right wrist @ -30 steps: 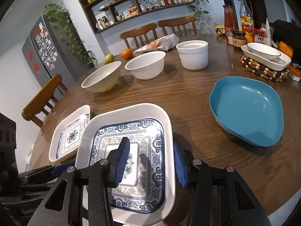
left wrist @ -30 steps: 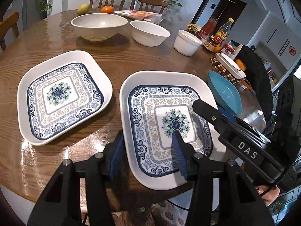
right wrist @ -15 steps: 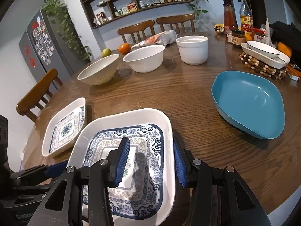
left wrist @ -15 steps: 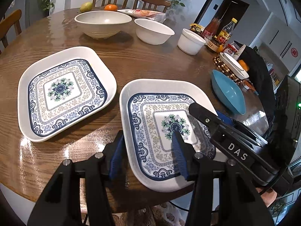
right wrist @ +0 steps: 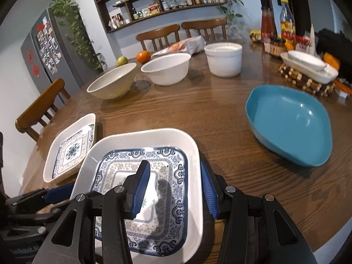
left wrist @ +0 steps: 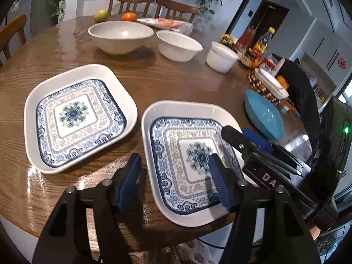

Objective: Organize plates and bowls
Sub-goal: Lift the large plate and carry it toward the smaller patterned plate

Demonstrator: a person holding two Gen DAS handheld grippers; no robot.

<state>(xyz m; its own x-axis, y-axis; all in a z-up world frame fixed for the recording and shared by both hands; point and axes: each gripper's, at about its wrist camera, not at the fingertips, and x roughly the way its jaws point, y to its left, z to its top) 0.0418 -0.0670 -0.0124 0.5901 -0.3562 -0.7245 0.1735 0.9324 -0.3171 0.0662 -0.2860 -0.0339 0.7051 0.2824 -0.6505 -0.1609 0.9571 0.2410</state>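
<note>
On the left, a patterned plate [left wrist: 77, 118] lies flat on the table [left wrist: 176, 85], just apart from its twin. The left gripper [left wrist: 173, 182] straddles the near plate's [left wrist: 193, 160] left rim, its jaws having just been opening, pads now clear of the rim. The right gripper [right wrist: 173, 189] is clamped on that plate's right rim, one pad inside, one outside. Farther right sits the blue dish [right wrist: 292, 129]; behind stand three bowls [right wrist: 167, 68] in a row.
</note>
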